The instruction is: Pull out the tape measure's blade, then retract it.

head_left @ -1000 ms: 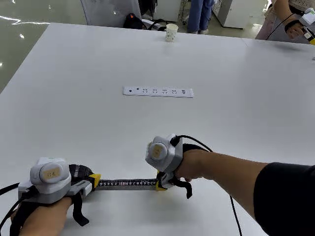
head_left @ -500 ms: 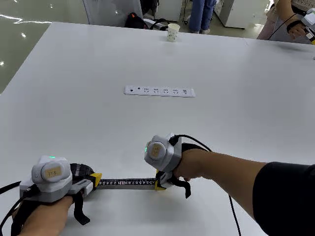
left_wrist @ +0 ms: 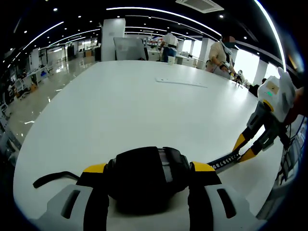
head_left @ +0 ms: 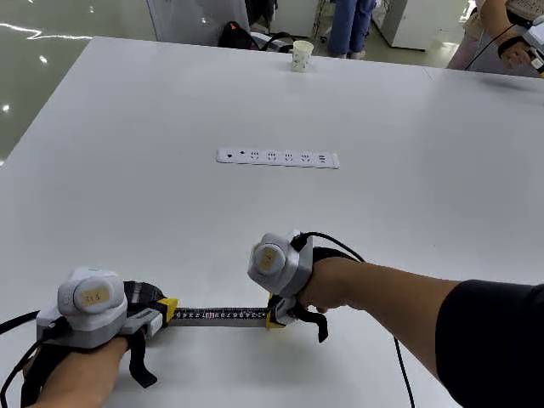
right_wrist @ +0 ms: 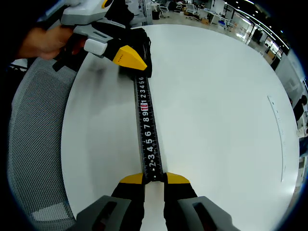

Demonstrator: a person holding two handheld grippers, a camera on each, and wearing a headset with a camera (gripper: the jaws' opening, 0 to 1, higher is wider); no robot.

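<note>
we are at a big white table [head_left: 408, 170] in a bright office room, and people stand far off past its far edge. a white power strip [head_left: 278, 157] lies flat in the middle of the table, and a paper cup [head_left: 301, 55] stands near the far edge. close to us, the black tape measure case [left_wrist: 147, 175] sits on the table right between the two yellow-tipped jaws of the left gripper [left_wrist: 149, 168]. one jaw is on each side of the case, and they press on it and hold it tight. the blade [right_wrist: 147, 130] comes out of the case and lies flat on the table, with its numbers facing up. it runs straight across to the right gripper [right_wrist: 154, 178]. that gripper's jaws are squeezed together on the end of the blade, just past the small numbers, with almost no gap between them. in the head view the left gripper [head_left: 153, 310] is near the bottom left corner and the right gripper [head_left: 272, 320] is near the bottom middle, with the blade [head_left: 219, 316] stretched between them. a grey mesh chair [right_wrist: 33, 144] shows beside the table. next to one second ago, both grippers sit in almost the same spots. the pulled-out part of the blade looks about as long, maybe a tiny bit shorter. our head moved a little, so the power strip looks a bit shifted.
</note>
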